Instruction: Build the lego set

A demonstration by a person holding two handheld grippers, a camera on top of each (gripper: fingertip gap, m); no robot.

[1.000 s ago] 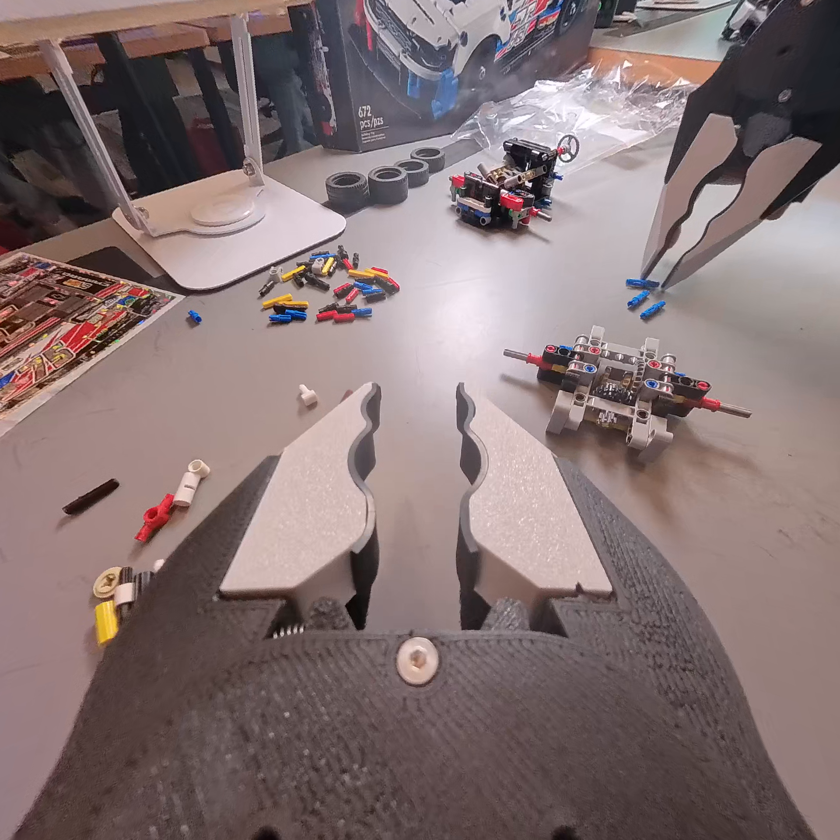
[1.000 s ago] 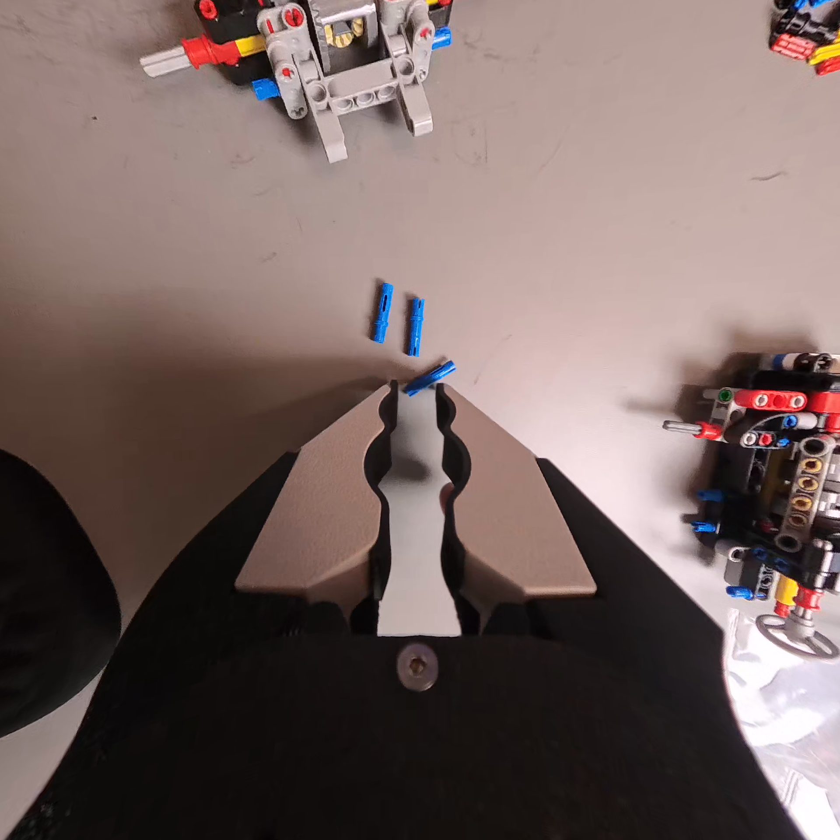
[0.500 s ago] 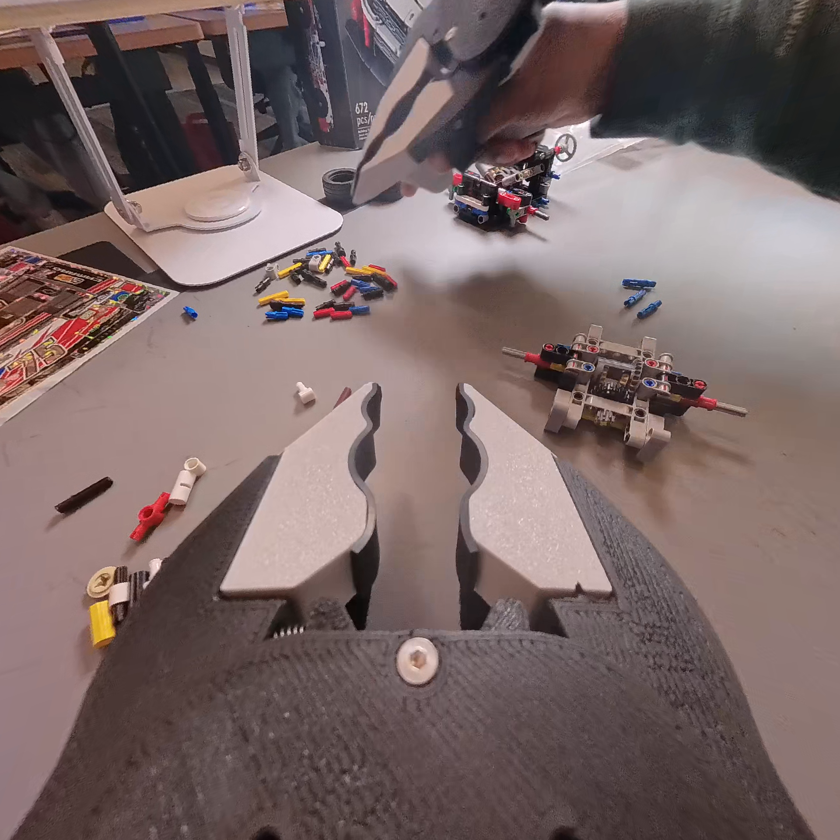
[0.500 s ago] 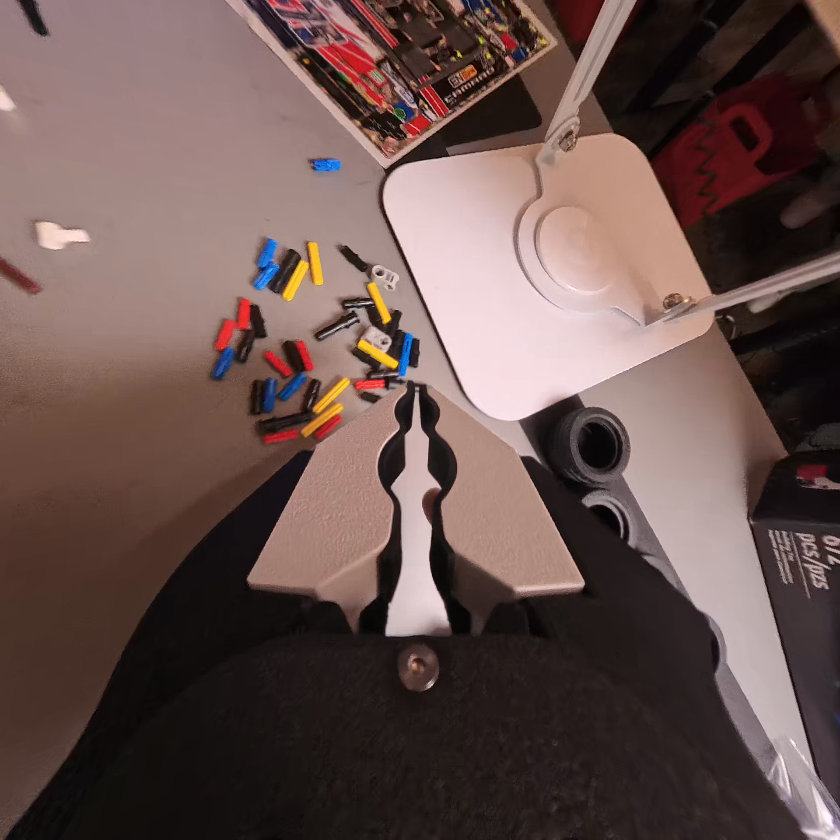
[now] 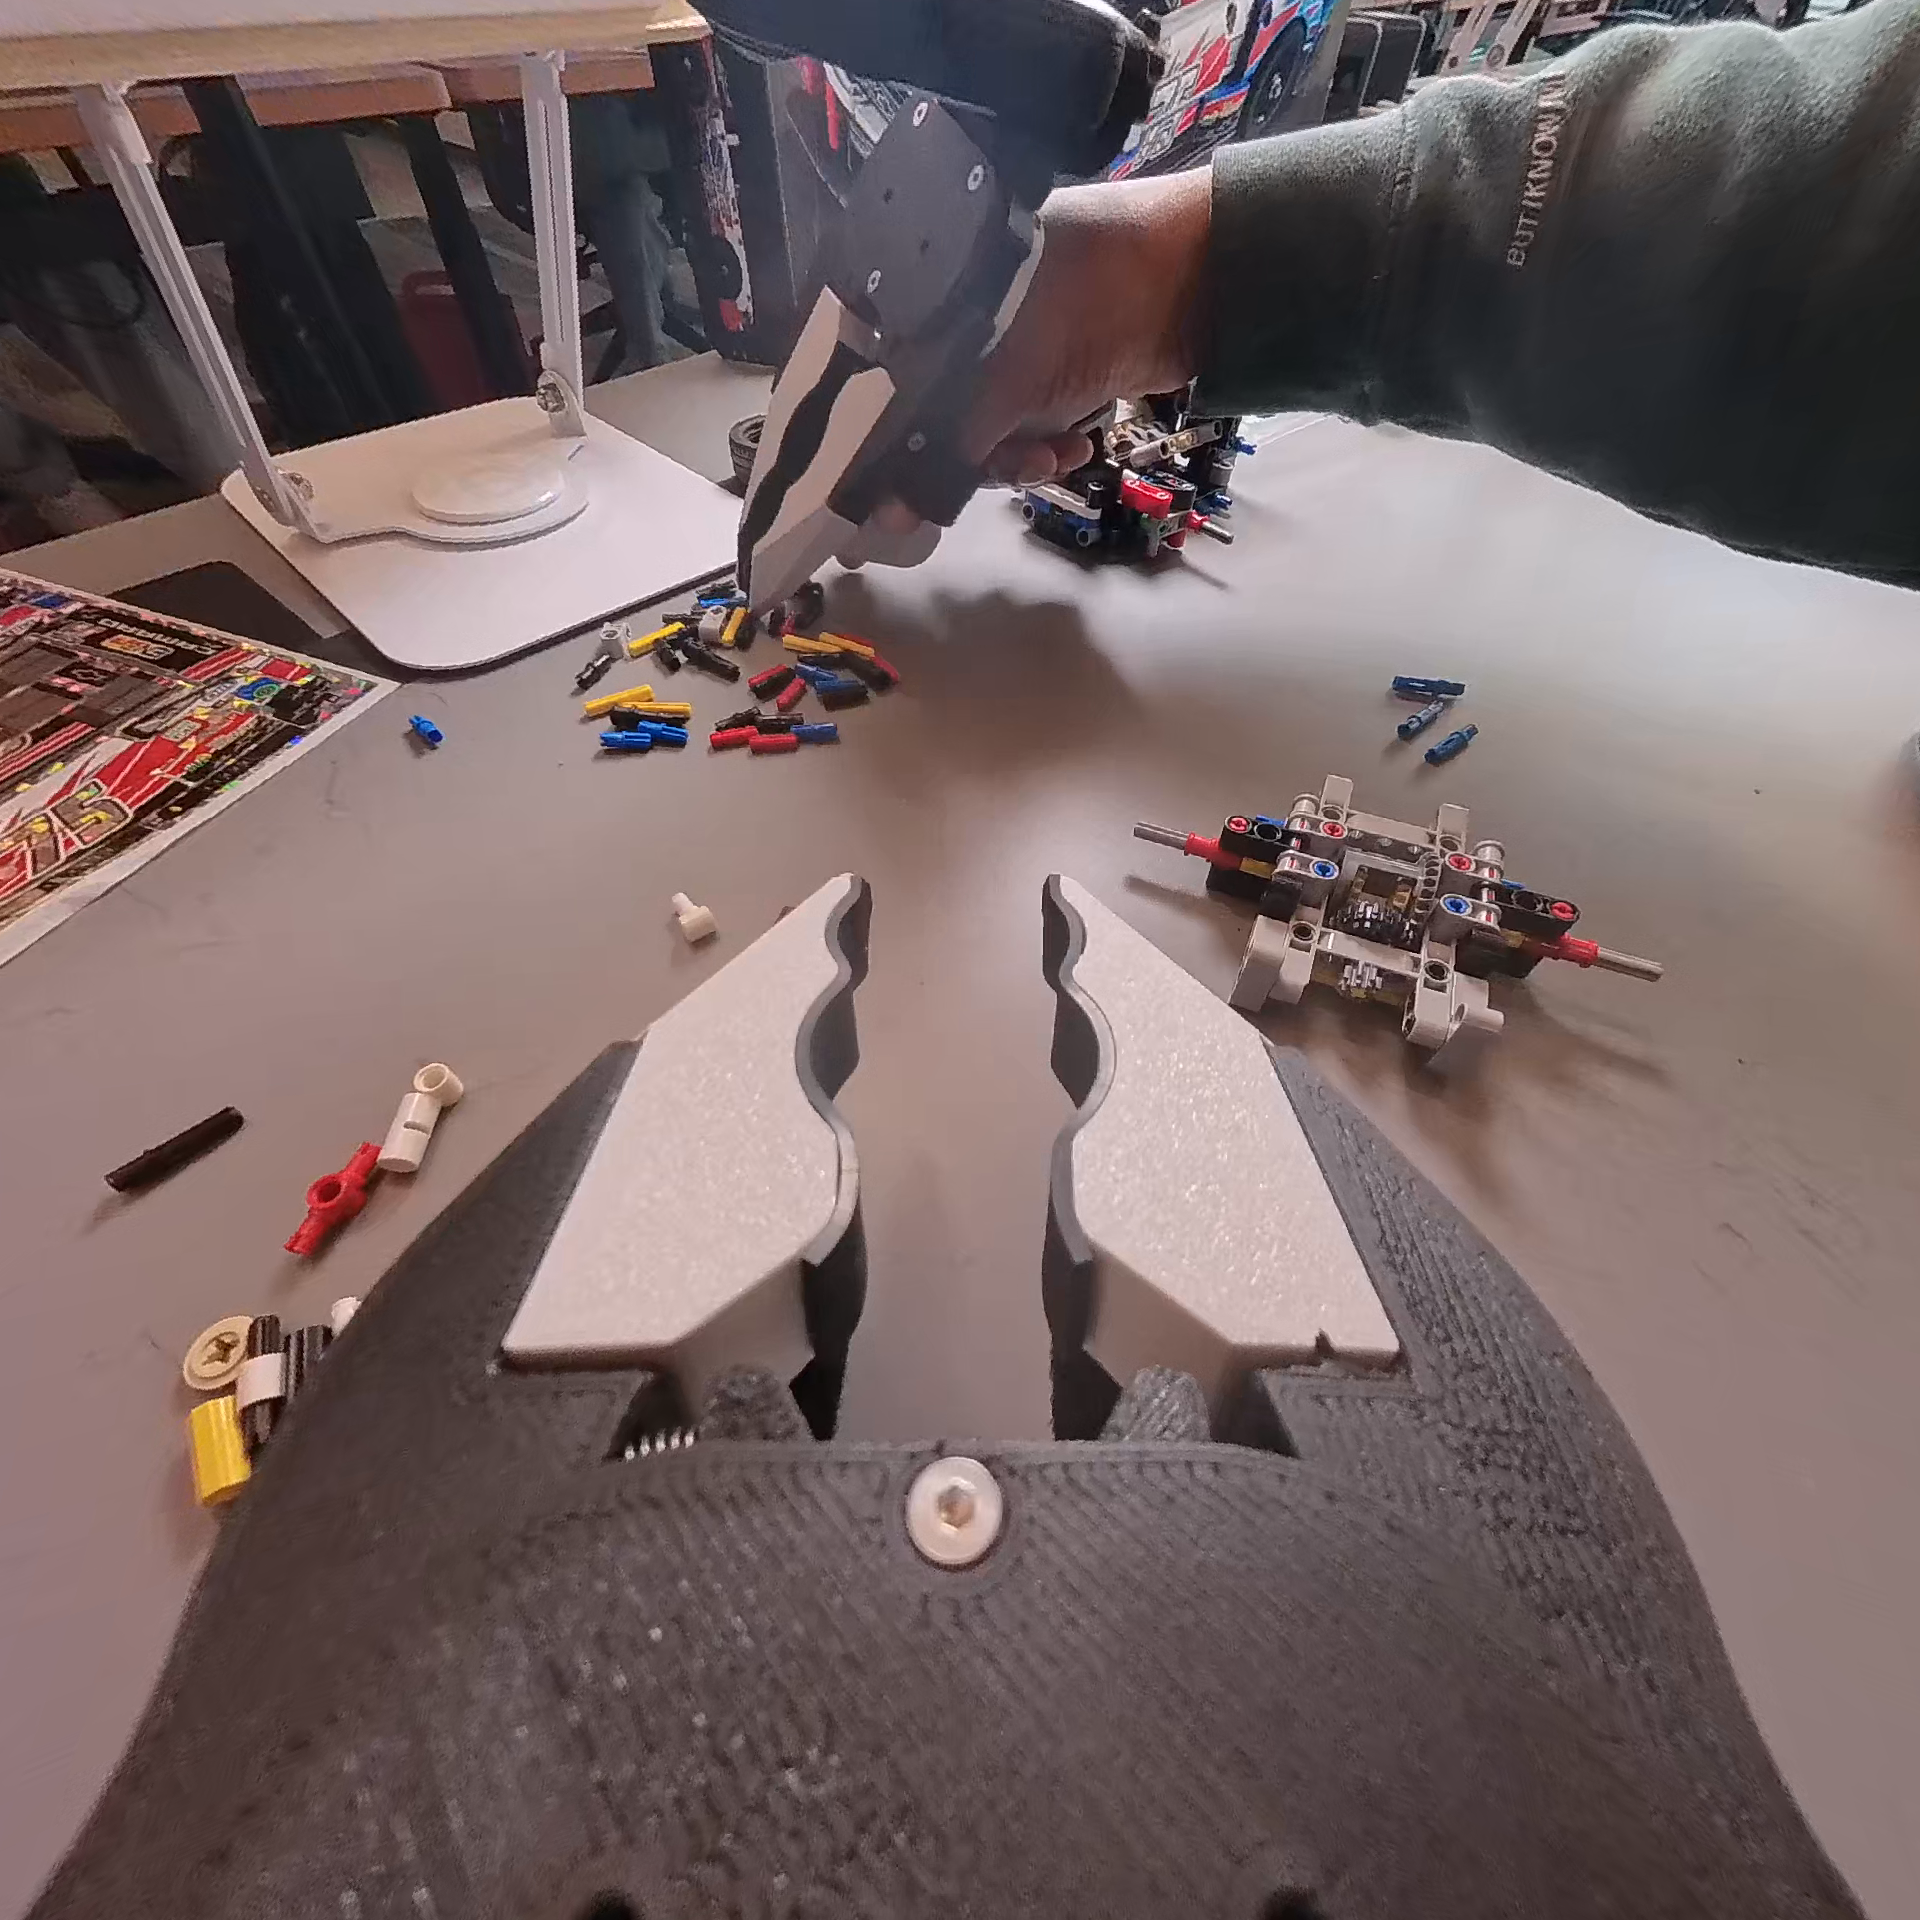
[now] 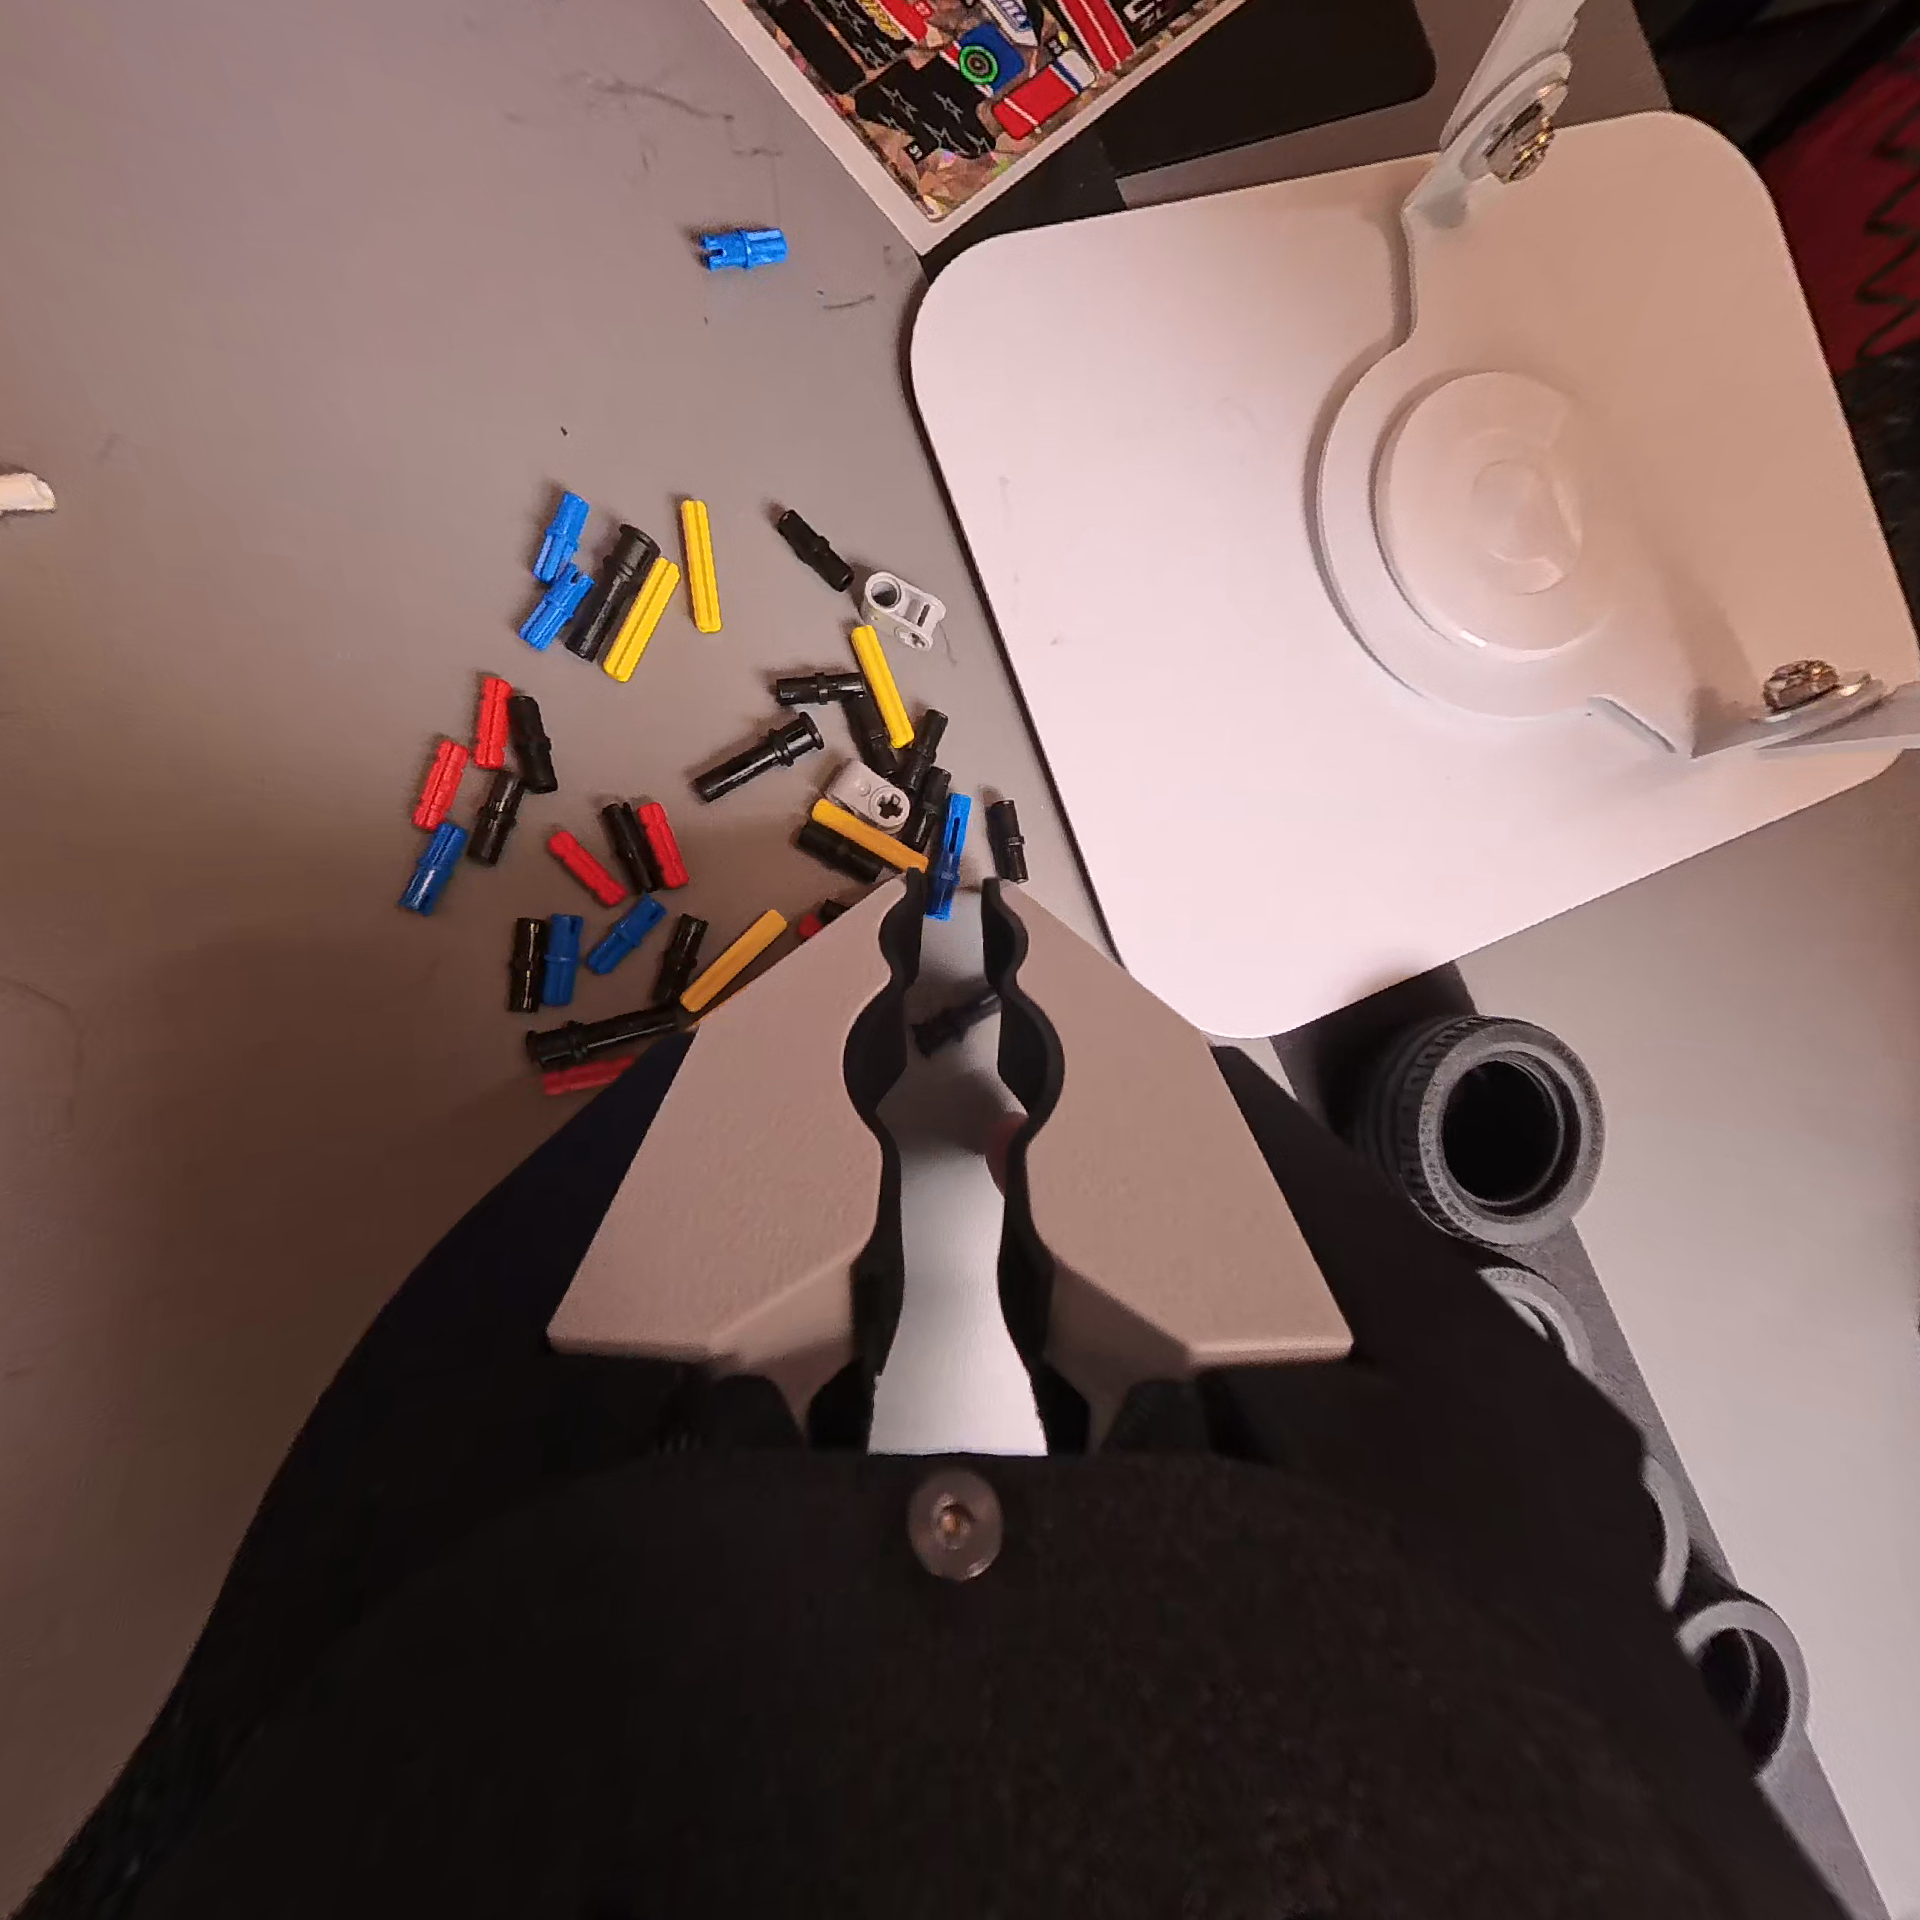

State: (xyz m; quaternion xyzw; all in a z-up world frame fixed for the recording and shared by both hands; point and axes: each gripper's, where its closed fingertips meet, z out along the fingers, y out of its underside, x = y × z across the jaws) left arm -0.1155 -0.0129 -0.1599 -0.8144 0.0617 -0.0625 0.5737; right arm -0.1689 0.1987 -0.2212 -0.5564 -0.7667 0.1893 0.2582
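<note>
The left gripper [image 5: 956, 914] hangs open over bare grey table [image 5: 520, 935], nothing between its fingers, a grey axle assembly [image 5: 1392, 920] just to its right. Farther off, the right gripper [image 6: 948, 888] stands slightly parted, gripping nothing, tips at a blue pin [image 6: 948, 852] in the scattered pins [image 6: 665, 790]. Only the right wrist view shows a black tyre [image 6: 1486, 1127] beside the white stand base [image 6: 1195, 520].

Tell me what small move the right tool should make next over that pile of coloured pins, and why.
Probably lower the right tool a touch and close on the short blue plastic pin. Its fingertips stand slightly apart with nothing gripped, the pin's near end lies just at the gap, and a black pin beside it looks clear enough to miss.
</note>
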